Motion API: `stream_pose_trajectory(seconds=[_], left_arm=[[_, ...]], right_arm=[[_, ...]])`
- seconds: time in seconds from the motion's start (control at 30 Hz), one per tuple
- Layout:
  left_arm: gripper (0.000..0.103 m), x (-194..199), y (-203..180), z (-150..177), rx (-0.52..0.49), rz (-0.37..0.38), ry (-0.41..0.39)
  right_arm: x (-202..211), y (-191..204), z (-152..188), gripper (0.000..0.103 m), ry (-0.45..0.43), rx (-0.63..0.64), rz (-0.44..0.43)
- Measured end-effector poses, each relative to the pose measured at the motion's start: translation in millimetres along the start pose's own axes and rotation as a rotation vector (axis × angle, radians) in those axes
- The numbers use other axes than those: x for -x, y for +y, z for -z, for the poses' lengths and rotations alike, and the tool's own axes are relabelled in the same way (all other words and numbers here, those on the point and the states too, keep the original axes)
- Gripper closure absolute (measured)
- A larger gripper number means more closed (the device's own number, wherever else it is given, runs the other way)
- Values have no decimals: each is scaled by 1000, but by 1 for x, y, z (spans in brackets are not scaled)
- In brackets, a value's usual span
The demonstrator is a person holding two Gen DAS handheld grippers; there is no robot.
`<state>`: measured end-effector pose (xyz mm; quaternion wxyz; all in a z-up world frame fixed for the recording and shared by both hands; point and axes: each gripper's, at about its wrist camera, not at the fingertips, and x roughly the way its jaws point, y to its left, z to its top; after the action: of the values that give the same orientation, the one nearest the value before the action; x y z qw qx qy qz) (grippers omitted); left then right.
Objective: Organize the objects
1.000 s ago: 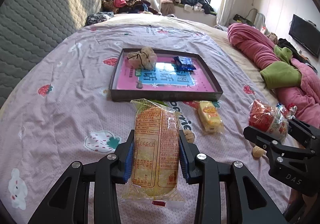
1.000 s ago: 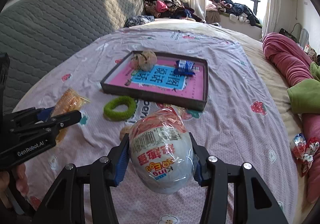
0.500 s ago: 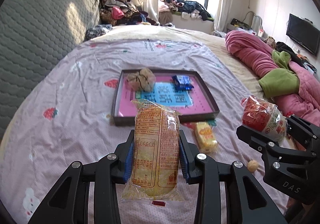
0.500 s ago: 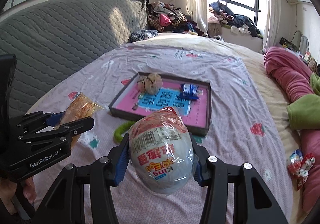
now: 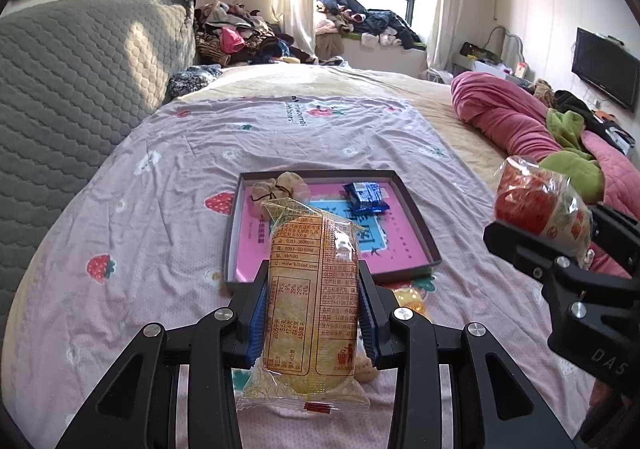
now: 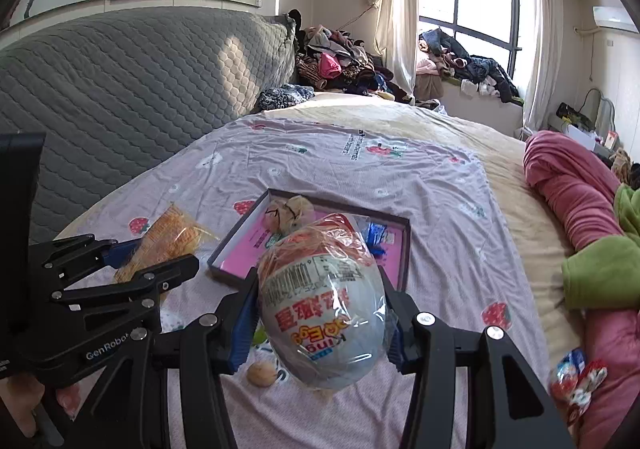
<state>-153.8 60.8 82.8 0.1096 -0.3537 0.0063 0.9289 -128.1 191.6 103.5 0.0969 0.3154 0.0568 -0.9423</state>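
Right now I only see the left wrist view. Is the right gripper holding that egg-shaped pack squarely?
Observer: Yes. The right gripper has a blue pad pressed on each side of the egg-shaped pack.
Operator: Anything loose that I can't see?
Observer: A small red and blue wrapped snack lies low by the pink quilt.
Operator: Anything under the right gripper?
Observer: A sliver of something green shows on the sheet beside the pack. The rest of it is hidden.
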Motion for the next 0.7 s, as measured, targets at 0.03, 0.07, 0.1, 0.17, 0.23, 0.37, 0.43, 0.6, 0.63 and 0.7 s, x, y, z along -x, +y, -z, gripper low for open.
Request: stream_pose_trajectory(seconds=[0.03,0.07,0.1,0.17,0.23,0.37,0.43,0.6,0.63,0.7], left_arm=[[64,-3,0,-4,-4,-1,0],[64,-5,0,-7,-6,-4,0],[64,-8,1,-11,-5,-2,-1],[64,-13,1,-20,-10,-3,-5],[64,-17,1,-29,-18,-7,-15],[64,-23,2,-49,-24,-8,-30],[64,-26,3,-57,-26,-13,-37],[64,-38,9,-73,-21,-21,-40],[64,-42,10,-75,-19,-20,-38],[64,-51,12,-79,-16,-25,-36]], right_arm=[[-1,-1,-3,50,-2,4,2],[-3,-3,-7,50,-6,8,5],[-4,-4,-11,50,-10,10,9],[-7,-8,-18,50,-17,15,15],[-11,-12,-24,50,-24,10,16],[-18,-18,-37,50,-36,4,13],[-23,-20,-43,50,-42,0,10],[-37,-23,-56,50,-49,7,18],[-40,-23,-59,50,-50,6,17],[-45,-24,-64,50,-54,5,14]])
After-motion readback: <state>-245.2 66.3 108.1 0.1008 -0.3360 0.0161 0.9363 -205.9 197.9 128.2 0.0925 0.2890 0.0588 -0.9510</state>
